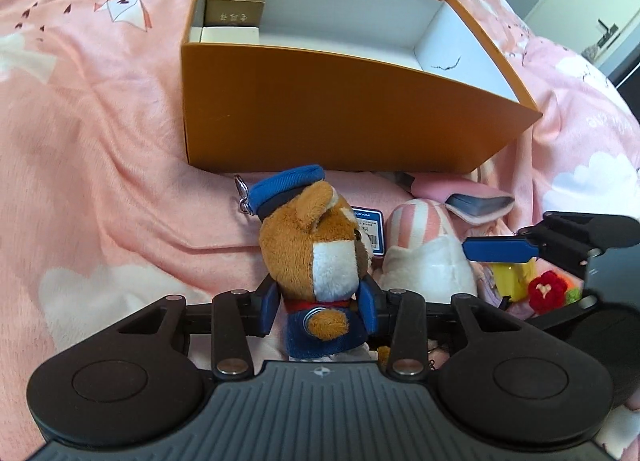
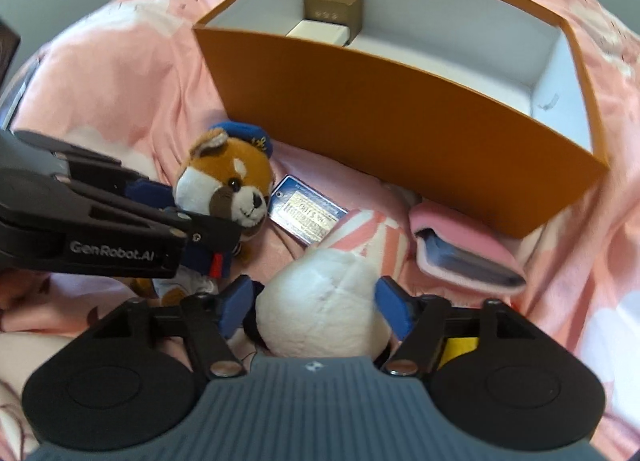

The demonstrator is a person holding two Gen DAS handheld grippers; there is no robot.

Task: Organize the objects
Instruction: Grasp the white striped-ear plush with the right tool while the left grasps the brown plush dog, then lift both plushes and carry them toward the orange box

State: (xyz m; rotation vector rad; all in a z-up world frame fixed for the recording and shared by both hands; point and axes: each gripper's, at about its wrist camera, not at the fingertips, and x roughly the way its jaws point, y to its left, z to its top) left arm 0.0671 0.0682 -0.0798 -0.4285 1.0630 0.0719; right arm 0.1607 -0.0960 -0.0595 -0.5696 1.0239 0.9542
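Observation:
A brown plush animal (image 1: 320, 245) in a blue cap and blue suit sits on the pink bedcover. My left gripper (image 1: 317, 307) is shut on its body, one blue pad on each side. Beside it lies a white plush toy (image 2: 320, 309) with a pink-striped part. My right gripper (image 2: 316, 309) straddles it with its jaws open, and a dark gap shows at the left pad. An orange box (image 1: 320, 101) with a white inside stands just behind. It holds a gold-brown box (image 1: 235, 5) and a white box (image 1: 228, 35) in its far left corner.
A blue tag card (image 2: 306, 213) lies between the two toys. A pink pouch (image 2: 468, 249) rests against the orange box's front wall. A yellow item (image 1: 512, 277) and a red crochet flower (image 1: 546, 291) lie at the right. The pink bedcover (image 1: 100, 141) spreads all around.

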